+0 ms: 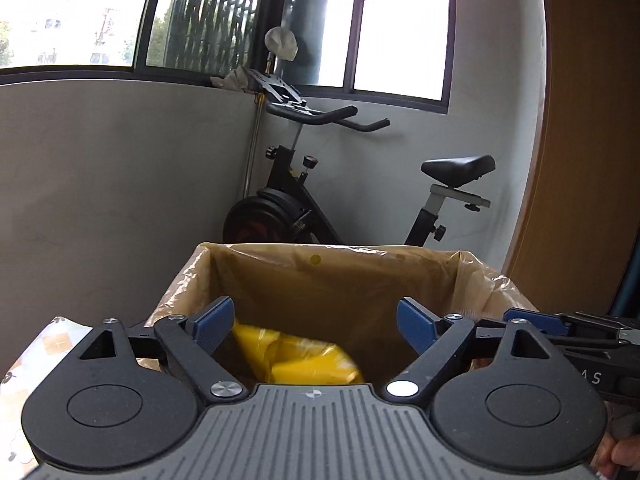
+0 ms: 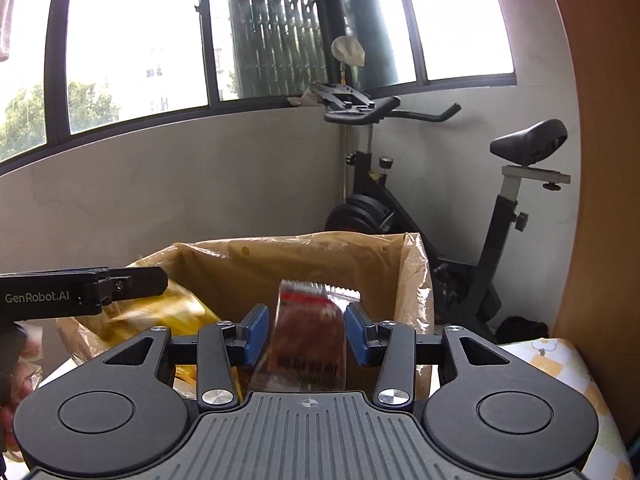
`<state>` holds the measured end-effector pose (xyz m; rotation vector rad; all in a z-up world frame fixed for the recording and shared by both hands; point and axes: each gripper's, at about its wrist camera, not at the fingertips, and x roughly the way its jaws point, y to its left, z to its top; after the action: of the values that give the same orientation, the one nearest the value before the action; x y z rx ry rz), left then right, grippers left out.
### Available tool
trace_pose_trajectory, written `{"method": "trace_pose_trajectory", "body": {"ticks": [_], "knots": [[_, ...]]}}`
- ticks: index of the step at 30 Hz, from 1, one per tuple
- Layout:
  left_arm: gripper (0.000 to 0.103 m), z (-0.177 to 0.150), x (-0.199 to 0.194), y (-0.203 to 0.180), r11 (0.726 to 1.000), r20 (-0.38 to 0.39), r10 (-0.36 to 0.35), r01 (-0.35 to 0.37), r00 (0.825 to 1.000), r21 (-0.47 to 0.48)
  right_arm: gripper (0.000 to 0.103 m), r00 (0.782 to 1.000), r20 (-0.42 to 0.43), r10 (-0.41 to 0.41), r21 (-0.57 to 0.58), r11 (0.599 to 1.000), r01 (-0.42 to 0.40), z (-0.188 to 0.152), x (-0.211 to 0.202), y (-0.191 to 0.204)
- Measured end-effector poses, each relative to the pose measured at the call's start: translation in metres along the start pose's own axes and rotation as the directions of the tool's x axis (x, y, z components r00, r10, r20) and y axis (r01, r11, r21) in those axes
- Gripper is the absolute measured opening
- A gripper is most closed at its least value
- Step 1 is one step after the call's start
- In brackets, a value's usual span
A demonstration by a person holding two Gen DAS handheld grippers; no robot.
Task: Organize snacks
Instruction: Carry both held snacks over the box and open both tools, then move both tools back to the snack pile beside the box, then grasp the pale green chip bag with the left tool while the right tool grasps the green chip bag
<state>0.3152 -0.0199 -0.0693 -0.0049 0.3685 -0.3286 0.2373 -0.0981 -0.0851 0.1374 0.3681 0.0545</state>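
A cardboard box lined with clear plastic stands ahead of both grippers; it also shows in the right wrist view. My left gripper is open and empty over the box, with a yellow snack bag below it inside. The same yellow bag shows blurred at the box's left in the right wrist view. My right gripper is open over the box; a clear packet of brown snacks with red print sits between its pads, blurred, not touching them.
An exercise bike stands behind the box against the grey wall under the windows. A wooden panel rises at the right. A yellow-and-white patterned cloth covers the surface under the box.
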Motion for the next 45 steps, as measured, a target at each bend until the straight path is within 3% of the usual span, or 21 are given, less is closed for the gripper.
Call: {"method": "trace_pose_trajectory", "body": {"ticks": [8,13,18,22,31,36,38,45], "knots": [[0.090,0.000,-0.036,0.011,1.000,0.000,0.019,-0.019,1.000,-0.005,0.047,0.999,0.032,0.015,0.017,1.000,-0.015,-0.007,-0.036,-0.010],[0.092,-0.009,-0.064,0.005,0.993,0.000,0.116,-0.116,0.993,0.030,0.050,0.998,0.069,0.015,0.033,0.999,-0.018,-0.017,-0.072,-0.016],[0.096,-0.029,-0.090,0.004,0.995,-0.053,0.090,-0.091,0.995,-0.026,0.050,0.997,0.078,0.012,0.065,0.998,-0.017,-0.039,-0.101,-0.016],[0.096,-0.053,-0.099,-0.002,0.996,-0.125,0.062,-0.070,0.990,-0.058,0.050,0.999,0.036,-0.007,0.097,0.995,0.003,-0.068,-0.113,-0.014],[0.096,-0.108,-0.108,-0.024,0.998,-0.194,-0.033,0.022,0.980,-0.059,0.049,0.991,-0.130,-0.035,0.096,0.994,0.048,-0.141,-0.120,0.000],[0.096,-0.130,-0.107,-0.028,0.995,-0.233,-0.070,0.052,0.970,-0.086,0.038,0.974,-0.224,-0.032,0.034,0.999,0.040,-0.174,-0.117,0.015],[0.096,-0.137,-0.104,-0.030,0.993,-0.250,-0.082,0.059,0.965,-0.098,0.032,0.971,-0.240,-0.016,0.037,0.999,0.026,-0.181,-0.115,0.018],[0.096,-0.154,-0.084,-0.029,0.988,-0.315,-0.101,0.059,0.944,-0.142,0.031,0.964,-0.264,0.039,0.025,0.999,-0.034,-0.184,-0.104,0.029]]}}
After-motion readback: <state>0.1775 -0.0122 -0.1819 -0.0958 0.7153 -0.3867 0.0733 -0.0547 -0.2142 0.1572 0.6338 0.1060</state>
